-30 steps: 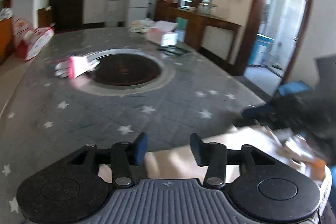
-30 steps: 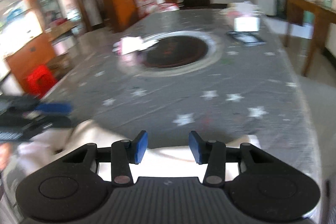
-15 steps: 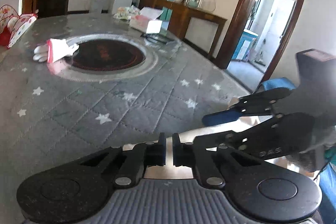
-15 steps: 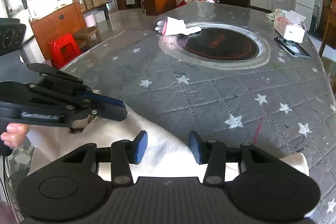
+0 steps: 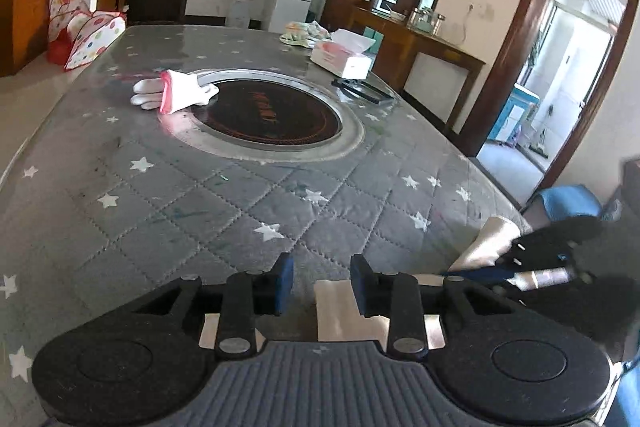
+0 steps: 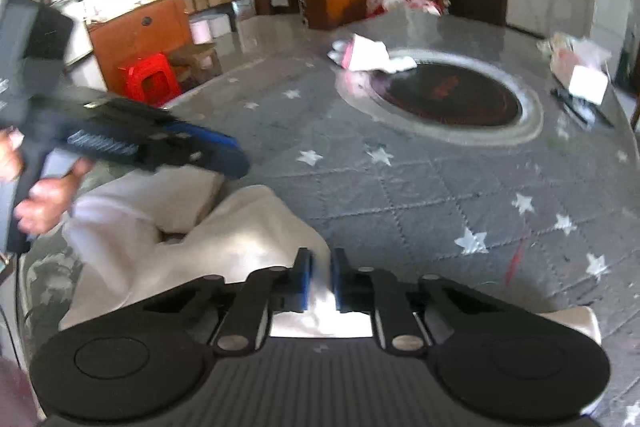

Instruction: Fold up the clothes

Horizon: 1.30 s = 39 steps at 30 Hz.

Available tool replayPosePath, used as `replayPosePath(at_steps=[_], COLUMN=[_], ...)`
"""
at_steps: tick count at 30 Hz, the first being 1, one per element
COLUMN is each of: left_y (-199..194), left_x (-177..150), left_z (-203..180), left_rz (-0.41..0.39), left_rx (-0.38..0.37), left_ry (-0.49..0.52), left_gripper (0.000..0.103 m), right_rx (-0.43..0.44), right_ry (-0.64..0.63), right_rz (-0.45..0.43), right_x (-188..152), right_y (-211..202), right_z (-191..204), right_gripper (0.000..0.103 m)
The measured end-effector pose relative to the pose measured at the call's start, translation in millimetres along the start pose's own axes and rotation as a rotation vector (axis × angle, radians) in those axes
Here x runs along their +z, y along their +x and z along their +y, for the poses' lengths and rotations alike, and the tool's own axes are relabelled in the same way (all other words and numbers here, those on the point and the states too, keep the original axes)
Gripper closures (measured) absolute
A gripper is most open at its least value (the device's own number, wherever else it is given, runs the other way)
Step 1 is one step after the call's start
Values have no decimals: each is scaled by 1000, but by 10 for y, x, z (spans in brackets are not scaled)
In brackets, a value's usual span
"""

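A cream garment (image 6: 224, 231) lies crumpled at the near edge of the grey star-patterned table (image 6: 420, 195). My right gripper (image 6: 319, 281) is nearly shut, pinching a fold of the cream garment between its blue pads. My left gripper (image 5: 322, 281) is open above the garment's edge (image 5: 340, 311), holding nothing; it also shows in the right wrist view (image 6: 160, 143), raised over the cloth's left part. The right gripper shows at the right of the left wrist view (image 5: 532, 263), with cloth (image 5: 488, 239) rising to it.
A round dark hotplate (image 5: 268, 115) sits in the table's middle, white and pink gloves (image 5: 172, 93) at its left rim. A tissue box (image 5: 340, 59) and a dark tray (image 5: 362, 89) stand far right. A red stool (image 6: 150, 79) stands on the floor left.
My left gripper, shut half a second ago, has opened and released the cloth. My right gripper, open before, has closed on a fold of the garment.
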<state>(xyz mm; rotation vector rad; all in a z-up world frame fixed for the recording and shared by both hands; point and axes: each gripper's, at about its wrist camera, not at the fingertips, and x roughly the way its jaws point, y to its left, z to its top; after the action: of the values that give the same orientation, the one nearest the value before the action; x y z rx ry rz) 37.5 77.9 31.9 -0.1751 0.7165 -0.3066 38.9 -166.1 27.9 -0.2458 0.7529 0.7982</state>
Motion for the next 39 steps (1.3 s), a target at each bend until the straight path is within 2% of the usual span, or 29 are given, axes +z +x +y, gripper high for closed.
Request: replayPosePath(at_steps=[8, 12, 15, 19, 25, 28, 30, 33, 39], left_y=[29, 115, 112, 39, -111, -223, -312, -400, -482], left_x=[40, 37, -46, -264, -639, -749, -768, -758, -766], left_z=[-92, -164, -305, -482, -644, -683, -696, -636, -473], left_rz=[14, 68, 108, 135, 134, 113, 88, 66, 67], left_rx=[-51, -105, -121, -141, -105, -105, -99, -85, -42], left_ry=[-38, -79, -29, 53, 196, 235, 231, 173, 69], left_gripper=[69, 63, 61, 61, 61, 54, 50, 47, 47], right_rx=[3, -4, 5, 20, 4, -27, -67, -135, -220], right_ry=[-179, -198, -194, -170, -101, -59, -26, 31, 175], right_rz=[22, 45, 40, 36, 12, -11, -32, -62, -116], right_x=[-417, -556, -571, -593, -614, -603, -581, -548, -491], right_y=[-318, -284, -320, -414, -662, -803, -875, -957, -996], right_z=[513, 604, 629, 603, 456, 347, 247, 90, -344], right_gripper=[97, 96, 91, 88, 81, 77, 74, 71, 69])
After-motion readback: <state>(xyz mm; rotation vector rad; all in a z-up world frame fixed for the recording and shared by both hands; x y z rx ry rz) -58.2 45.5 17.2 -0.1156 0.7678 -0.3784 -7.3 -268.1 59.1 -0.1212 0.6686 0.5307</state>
